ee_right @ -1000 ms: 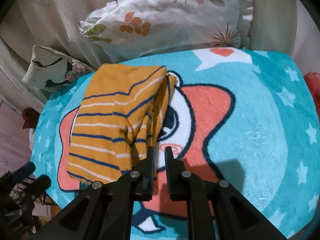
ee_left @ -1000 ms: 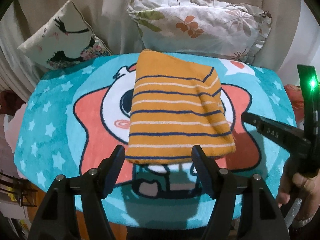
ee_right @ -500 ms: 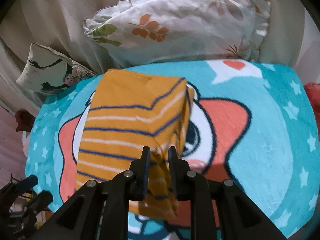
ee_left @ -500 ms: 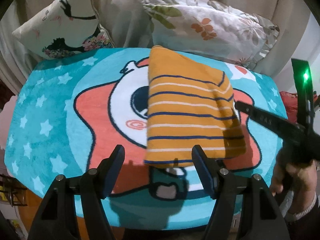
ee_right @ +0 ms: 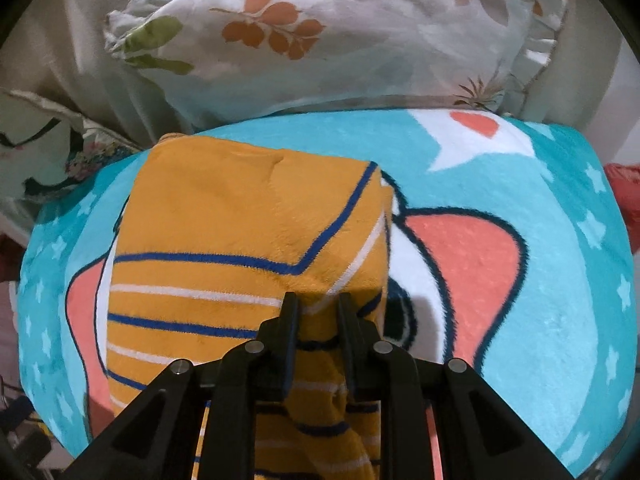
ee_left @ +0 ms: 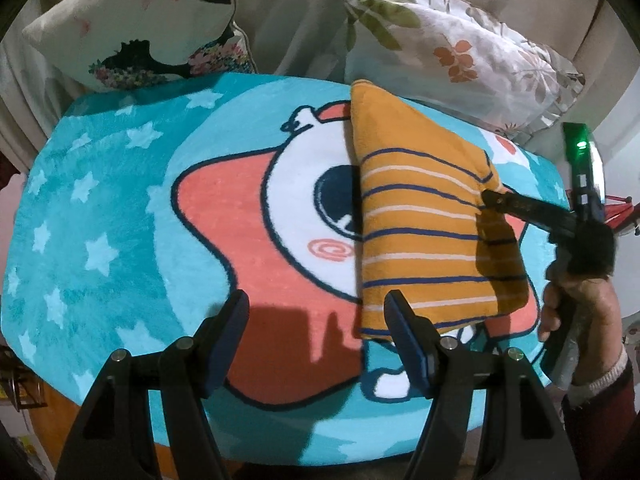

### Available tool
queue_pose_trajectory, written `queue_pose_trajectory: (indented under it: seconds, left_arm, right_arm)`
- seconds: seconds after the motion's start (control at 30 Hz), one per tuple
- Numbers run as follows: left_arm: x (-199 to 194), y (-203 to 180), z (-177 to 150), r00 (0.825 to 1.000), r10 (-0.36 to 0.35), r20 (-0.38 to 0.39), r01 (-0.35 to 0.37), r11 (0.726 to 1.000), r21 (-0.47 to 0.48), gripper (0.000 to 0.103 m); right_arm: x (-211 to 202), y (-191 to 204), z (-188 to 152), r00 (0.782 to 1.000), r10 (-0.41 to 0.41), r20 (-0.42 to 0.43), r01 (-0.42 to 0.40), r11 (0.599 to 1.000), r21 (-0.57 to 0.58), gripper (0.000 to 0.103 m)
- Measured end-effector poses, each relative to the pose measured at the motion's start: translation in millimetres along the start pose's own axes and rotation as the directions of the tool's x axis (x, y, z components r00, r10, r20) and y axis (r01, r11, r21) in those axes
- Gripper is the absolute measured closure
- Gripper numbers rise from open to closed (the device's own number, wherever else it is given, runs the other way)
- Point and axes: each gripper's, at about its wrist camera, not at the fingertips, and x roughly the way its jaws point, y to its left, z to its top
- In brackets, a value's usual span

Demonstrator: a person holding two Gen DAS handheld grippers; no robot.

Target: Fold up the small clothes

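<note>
An orange garment with blue and white stripes (ee_left: 424, 224) lies partly folded on a teal cartoon blanket (ee_left: 100, 208). My left gripper (ee_left: 316, 312) is open and empty, hovering near the garment's front left corner. My right gripper (ee_right: 316, 308) is shut on a fold of the orange striped garment (ee_right: 224, 232) at its right edge and lifts it, with cloth hanging between the fingers. The right gripper also shows in the left wrist view (ee_left: 490, 198), at the garment's right edge.
A floral pillow (ee_left: 460, 52) and a pillow with a dark figure print (ee_left: 136, 28) lean against the backrest behind the blanket. A hand (ee_left: 576, 304) holds the right gripper at the blanket's right edge. A red object (ee_right: 624, 196) lies at the far right.
My right gripper has moved left onto the garment's right edge and lifted it. My left gripper has shifted left, so the garment now sits to its right.
</note>
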Motion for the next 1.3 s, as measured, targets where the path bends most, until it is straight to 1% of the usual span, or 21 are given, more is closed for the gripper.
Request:
queue_pose_trajectory:
  seconds: [0.03,0.1,0.23,0.27,0.33,0.43,0.5,0.57,0.67,0.73,0.8,0.83,0.9,0.97,1.07,1.13,1.17,1.2,1.23,1.27,1.3]
  left_arm:
    - [1,3,1,1.000,-0.006,-0.004,0.006,1.000,0.002,0.034]
    - [2,7,3,1.000,-0.018,-0.010,0.018,1.000,0.008,0.034]
    - [3,15,5,1.000,-0.027,-0.014,0.027,0.999,0.018,0.034]
    - [3,17,5,1.000,-0.027,-0.016,0.028,0.999,0.019,0.034]
    - [4,21,5,0.999,-0.028,-0.020,0.029,0.999,0.019,0.034]
    - [4,30,5,0.999,-0.025,-0.024,0.026,1.000,0.013,0.034]
    - [4,36,4,0.999,-0.024,-0.025,0.024,1.000,0.006,0.034]
    - [4,42,4,0.999,-0.023,-0.026,0.023,1.000,-0.002,0.034]
    - [7,49,3,0.999,-0.027,-0.033,0.026,1.000,-0.013,0.034]
    - [10,53,3,0.999,-0.032,-0.039,0.032,0.999,-0.016,0.034]
    - [13,54,3,0.999,-0.036,-0.041,0.035,0.999,-0.011,0.034]
    - [14,54,3,0.999,-0.034,-0.039,0.033,0.999,-0.004,0.034]
    - [17,53,3,0.999,-0.031,-0.037,0.031,0.999,0.012,0.034]
    - [21,51,2,0.998,-0.036,-0.046,0.037,0.999,0.022,0.034]
    - [27,47,0,0.998,-0.035,-0.058,0.037,0.999,0.035,0.034]
    - [29,42,-2,0.998,-0.028,-0.062,0.031,0.999,0.041,0.034]
    - [29,38,-3,0.998,-0.027,-0.061,0.029,0.999,0.043,0.034]
    - [28,35,-4,0.998,-0.023,-0.059,0.026,0.999,0.045,0.034]
    - [27,31,-5,0.998,-0.017,-0.054,0.019,0.999,0.049,0.034]
    - [25,27,-6,0.999,-0.008,-0.048,0.010,0.999,0.053,0.034]
    - [23,23,-7,0.999,0.001,-0.040,0.001,0.999,0.053,0.034]
  right_arm:
    - [-6,2,0,1.000,0.001,0.010,-0.001,1.000,0.016,0.082]
    - [-17,12,0,0.999,0.011,0.036,-0.012,1.000,0.014,0.081]
    - [-33,50,1,0.995,0.050,0.089,-0.046,0.998,-0.046,0.079]
    - [-33,59,2,0.994,0.062,0.090,-0.056,0.997,-0.061,0.077]
    - [-26,81,3,0.994,0.079,0.071,-0.072,0.992,-0.100,0.075]
    - [-7,109,2,0.996,0.076,0.048,-0.067,0.985,-0.159,0.075]
    - [9,118,4,0.998,0.057,0.025,-0.052,0.983,-0.177,0.075]
    - [24,120,8,0.999,0.043,0.007,-0.041,0.986,-0.159,0.074]
    - [24,116,15,0.998,0.059,0.011,-0.058,0.992,-0.112,0.073]
    - [16,112,16,0.996,0.080,0.029,-0.077,0.993,-0.090,0.072]
    - [10,108,12,0.997,0.071,0.043,-0.067,0.993,-0.093,0.065]
    - [8,103,8,0.997,0.063,0.047,-0.059,0.995,-0.086,0.064]
    - [4,86,0,0.998,0.056,0.042,-0.053,0.997,-0.053,0.063]
    - [0,60,-12,0.998,0.044,0.035,-0.045,0.999,0.006,0.063]
    - [-12,23,-26,0.996,0.067,0.055,-0.071,0.995,0.076,0.064]
    - [-18,6,-32,0.995,0.081,0.059,-0.086,0.992,0.093,0.065]
    - [-21,0,-35,0.995,0.075,0.064,-0.081,0.992,0.092,0.065]
    - [-24,-5,-38,0.997,0.048,0.068,-0.053,0.995,0.083,0.065]
    - [-24,-9,-40,0.998,-0.001,0.062,-0.004,0.997,0.074,0.062]
    - [-22,-13,-42,0.998,-0.045,0.052,0.041,0.997,0.069,0.044]
    - [-20,-21,-44,0.998,-0.041,0.051,0.037,0.996,0.078,0.039]
